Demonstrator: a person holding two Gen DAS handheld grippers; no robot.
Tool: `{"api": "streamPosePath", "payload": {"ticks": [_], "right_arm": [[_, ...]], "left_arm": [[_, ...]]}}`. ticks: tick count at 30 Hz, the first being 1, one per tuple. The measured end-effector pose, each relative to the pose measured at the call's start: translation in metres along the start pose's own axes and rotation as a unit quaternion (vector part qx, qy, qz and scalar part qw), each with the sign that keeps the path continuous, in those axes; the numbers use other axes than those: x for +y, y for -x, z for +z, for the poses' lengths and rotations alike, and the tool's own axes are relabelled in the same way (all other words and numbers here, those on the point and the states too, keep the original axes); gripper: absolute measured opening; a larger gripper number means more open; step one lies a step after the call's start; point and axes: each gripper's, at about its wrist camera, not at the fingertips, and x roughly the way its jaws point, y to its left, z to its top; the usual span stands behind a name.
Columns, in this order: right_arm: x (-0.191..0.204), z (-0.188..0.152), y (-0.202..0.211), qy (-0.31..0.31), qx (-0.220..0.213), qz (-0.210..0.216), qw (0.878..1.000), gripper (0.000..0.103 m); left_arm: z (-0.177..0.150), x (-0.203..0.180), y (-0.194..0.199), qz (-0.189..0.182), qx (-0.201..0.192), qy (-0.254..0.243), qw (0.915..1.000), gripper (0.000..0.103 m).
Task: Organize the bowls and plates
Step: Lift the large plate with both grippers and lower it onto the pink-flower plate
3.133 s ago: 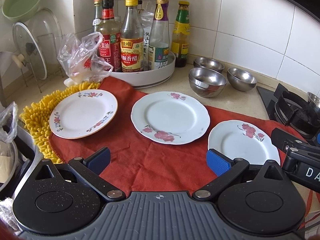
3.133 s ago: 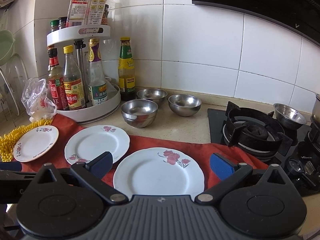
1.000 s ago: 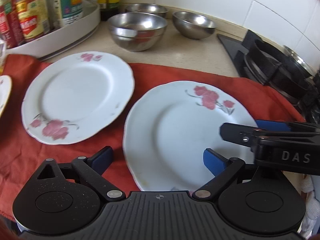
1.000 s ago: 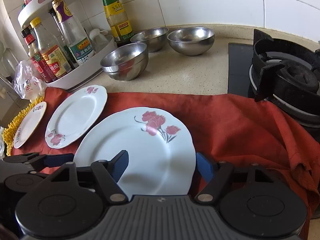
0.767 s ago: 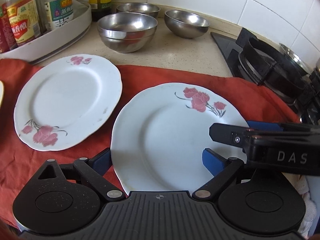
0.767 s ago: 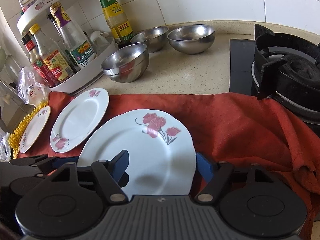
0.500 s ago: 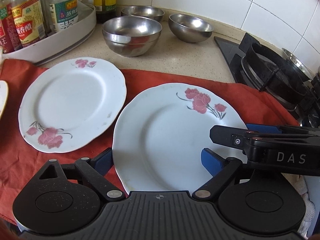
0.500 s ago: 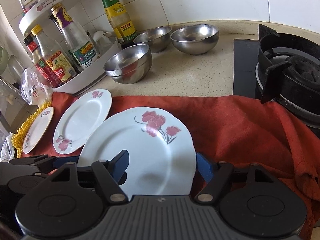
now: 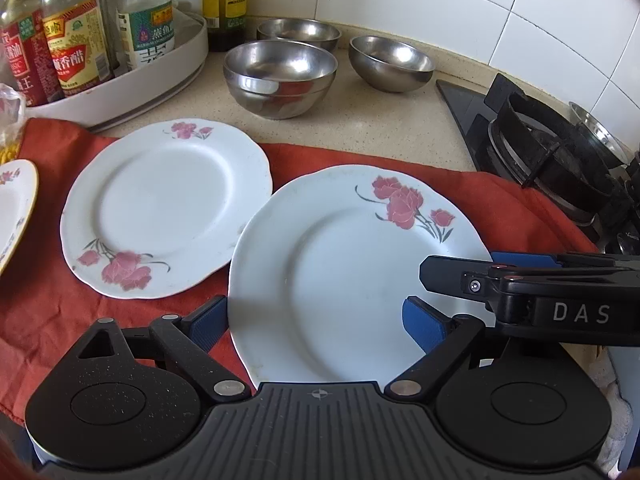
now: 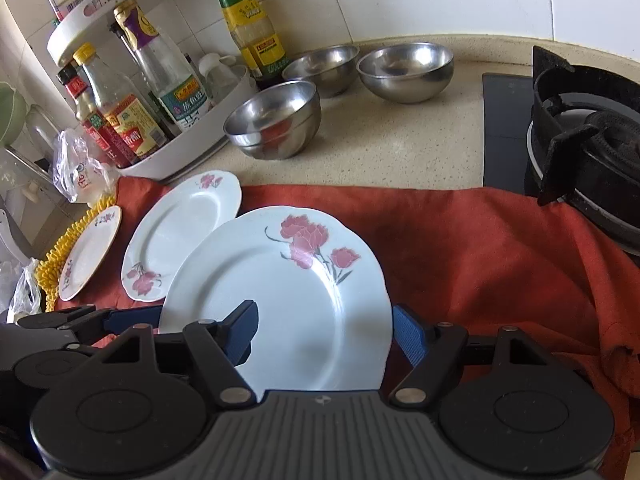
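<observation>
In the left wrist view, the left gripper (image 9: pixel 316 320) reaches over the near edge of the large rose plate (image 9: pixel 352 272), which lies on the red cloth (image 9: pixel 44 304). Its left pad sits just outside the plate's left rim and its right pad lies over the plate's inner surface; the jaws stand wide, and whether either pad presses on the plate cannot be told. The right gripper (image 9: pixel 496 270) comes in from the right at the plate's right rim, one finger above the rim and a blue pad showing behind it. The plate's left edge overlaps the middle plate (image 9: pixel 160 208), and a sliver of a small plate (image 9: pixel 14 208) shows at the far left. Beyond the cloth, on the counter (image 9: pixel 384 120), stand three steel bowls (image 9: pixel 280 72), the nearest one nested in another, beside a white bottle rack (image 9: pixel 132 80) and a gas burner (image 9: pixel 560 160).

In the right wrist view, the right gripper (image 10: pixel 322 334) straddles the large rose plate (image 10: pixel 280 292): its left finger lies over the plate's surface and its right pad touches the right rim. It is partly spread, and a firm grip cannot be confirmed. The left gripper (image 10: pixel 120 320) enters at the plate's left edge. The middle plate (image 10: pixel 180 236) and small plate (image 10: pixel 90 252) trail away to the left, the small one on a yellow mat (image 10: pixel 60 256)
</observation>
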Motion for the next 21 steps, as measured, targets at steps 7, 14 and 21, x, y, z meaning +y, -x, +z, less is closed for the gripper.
{"api": "streamPosePath", "payload": {"ticks": [7, 14, 21], "right_arm": [[-0.004, 0.004, 0.009, 0.024, -0.012, -0.021, 0.999, 0.072], [0.014, 0.031, 0.002, 0.060, -0.028, 0.000, 0.998, 0.071], [0.058, 0.070, -0.047, 0.128, -0.017, 0.049, 0.990, 0.071]], "left_arm": [[-0.001, 0.007, 0.008, -0.001, -0.017, 0.001, 0.9998, 0.097], [0.008, 0.047, 0.016, 0.026, -0.031, 0.057, 0.9975, 0.099], [0.015, 0.105, 0.005, 0.084, -0.019, 0.146, 0.9854, 0.100]]}}
